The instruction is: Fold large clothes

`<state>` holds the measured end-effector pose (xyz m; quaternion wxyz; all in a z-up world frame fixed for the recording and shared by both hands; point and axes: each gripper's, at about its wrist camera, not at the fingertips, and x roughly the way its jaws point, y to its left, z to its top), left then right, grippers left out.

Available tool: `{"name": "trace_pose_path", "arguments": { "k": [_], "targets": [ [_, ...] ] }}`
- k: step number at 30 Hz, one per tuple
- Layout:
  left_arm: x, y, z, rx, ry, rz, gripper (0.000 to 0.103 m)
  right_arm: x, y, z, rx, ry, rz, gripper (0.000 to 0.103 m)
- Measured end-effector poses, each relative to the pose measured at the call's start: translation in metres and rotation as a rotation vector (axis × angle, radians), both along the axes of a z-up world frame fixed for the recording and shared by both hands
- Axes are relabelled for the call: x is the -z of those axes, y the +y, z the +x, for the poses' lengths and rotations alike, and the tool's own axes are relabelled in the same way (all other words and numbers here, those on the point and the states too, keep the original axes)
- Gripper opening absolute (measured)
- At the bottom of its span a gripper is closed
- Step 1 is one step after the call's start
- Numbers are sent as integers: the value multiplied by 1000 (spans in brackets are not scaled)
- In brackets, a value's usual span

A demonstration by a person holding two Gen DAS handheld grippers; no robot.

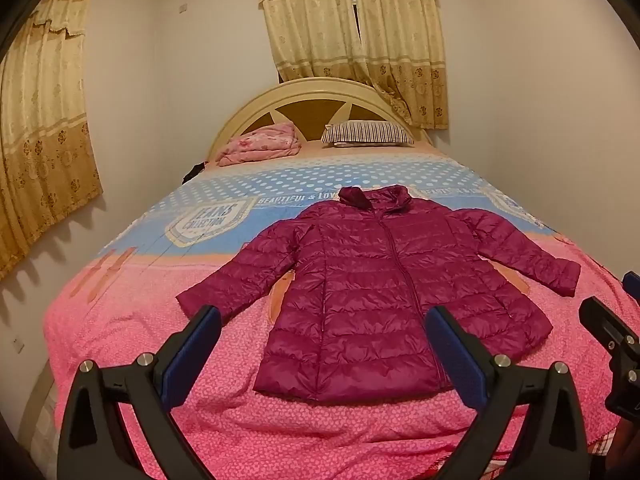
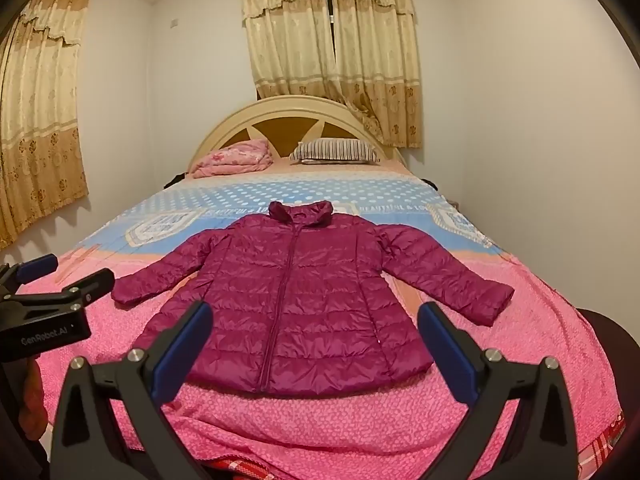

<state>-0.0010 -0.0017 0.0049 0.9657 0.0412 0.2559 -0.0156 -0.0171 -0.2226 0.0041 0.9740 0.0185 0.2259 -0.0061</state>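
Blue-padded fingers of the left gripper [image 1: 322,316] and right gripper [image 2: 316,312] stand wide apart, holding nothing, above the near end of the bed [image 1: 120,340]. Beyond them the magenta puffer jacket [image 1: 384,280] lies flat, zipped, sleeves spread. Farther off, a dark item [image 1: 194,171] at the bed's edge is too cut off to identify.

Magenta puffer jacket [image 2: 296,300] flat on bed [image 2: 360,432]

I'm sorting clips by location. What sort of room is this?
A bedroom, most likely in a home. A bed with a curved headboard fills the room, a striped pillow lies at its head, and curtains hang behind it.
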Motion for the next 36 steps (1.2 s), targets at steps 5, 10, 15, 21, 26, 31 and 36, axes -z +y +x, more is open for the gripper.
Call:
{"name": "trace_pose_path", "arguments": {
  "k": [5, 10, 15, 21, 26, 31, 36],
  "targets": [
    [0, 2, 0, -7, 0, -6, 102, 6, -2, 1, -3, 7, 0, 103],
    [1, 7, 0, -16, -7, -16, 102, 6, 1, 0, -4, 12, -1, 103],
    [1, 6, -1, -15, -11, -13, 102, 5, 2, 1, -4, 13, -1, 103],
    [2, 5, -1, -16, -13, -13, 102, 5, 1, 0, -5, 14, 1, 103],
    [2, 5, 0, -16, -14, -12, 102, 7, 3, 2, -9, 19, 0, 103],
    [2, 5, 1, -21, -13, -14, 102, 8, 5, 2, -10, 21, 0, 103],
    [2, 7, 1, -22, -15, -15, 102, 8, 5, 3, -13, 26, 5, 103]
  ]
}}
